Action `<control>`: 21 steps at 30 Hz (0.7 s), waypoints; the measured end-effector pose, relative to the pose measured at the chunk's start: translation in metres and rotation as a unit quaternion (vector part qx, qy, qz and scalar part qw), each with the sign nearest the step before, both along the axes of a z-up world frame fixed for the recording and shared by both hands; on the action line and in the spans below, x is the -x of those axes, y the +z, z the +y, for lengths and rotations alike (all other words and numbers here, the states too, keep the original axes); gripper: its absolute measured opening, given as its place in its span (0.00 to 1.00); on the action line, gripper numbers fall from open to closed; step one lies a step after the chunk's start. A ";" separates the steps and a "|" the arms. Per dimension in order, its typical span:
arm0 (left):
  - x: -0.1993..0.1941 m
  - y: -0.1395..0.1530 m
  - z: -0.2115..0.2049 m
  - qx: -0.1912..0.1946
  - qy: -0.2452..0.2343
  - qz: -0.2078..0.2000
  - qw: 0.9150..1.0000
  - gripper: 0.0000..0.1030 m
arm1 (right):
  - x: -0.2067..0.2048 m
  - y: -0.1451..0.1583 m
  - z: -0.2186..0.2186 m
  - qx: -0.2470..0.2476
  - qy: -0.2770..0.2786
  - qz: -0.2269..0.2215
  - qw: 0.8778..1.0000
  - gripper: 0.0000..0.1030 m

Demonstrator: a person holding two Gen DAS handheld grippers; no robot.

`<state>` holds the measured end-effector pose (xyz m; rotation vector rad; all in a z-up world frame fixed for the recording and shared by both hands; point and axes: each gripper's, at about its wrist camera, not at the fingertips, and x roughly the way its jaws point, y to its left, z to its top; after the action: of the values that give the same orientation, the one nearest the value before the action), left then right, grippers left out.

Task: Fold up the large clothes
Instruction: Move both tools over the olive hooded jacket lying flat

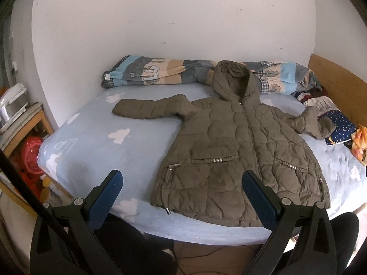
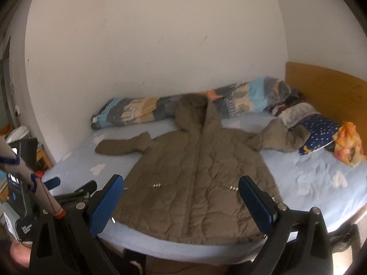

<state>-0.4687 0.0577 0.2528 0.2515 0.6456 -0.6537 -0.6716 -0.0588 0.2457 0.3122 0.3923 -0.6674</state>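
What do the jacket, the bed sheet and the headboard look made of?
Jacket: olive quilted synthetic shell, likely nylon or polyester with padding; stitched wavy panels puff up, faint sheen, metal studs at the pockets.
Bed sheet: light blue woven or fleecy fabric, matte, printed white clouds; exact fibre unclear.
Headboard: wood or wood-look board, smooth orange-brown face with faint grain.

small white lettering on a black device (image 2: 24, 225) at the lower left of the right wrist view, too small and tilted to read, no other text legible
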 end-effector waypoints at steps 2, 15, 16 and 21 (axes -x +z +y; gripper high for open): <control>-0.002 -0.001 0.001 -0.002 0.000 0.000 1.000 1.00 | -0.001 0.002 0.000 0.002 0.003 -0.001 1.000 0.99; 0.002 -0.010 -0.011 -0.016 -0.010 -0.012 1.000 1.00 | -0.004 -0.002 -0.005 -0.006 0.004 0.012 1.000 0.99; 0.002 -0.010 -0.011 -0.017 -0.011 -0.012 1.000 1.00 | -0.004 -0.003 -0.006 -0.008 0.005 0.014 1.000 0.99; 0.002 -0.012 -0.015 -0.024 -0.013 -0.010 1.000 1.00 | -0.003 -0.007 -0.009 -0.013 0.008 0.020 1.000 0.99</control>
<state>-0.4708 0.0430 0.2407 0.3112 0.6408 -0.6613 -0.6681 -0.0679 0.2391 0.3205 0.4417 -0.6543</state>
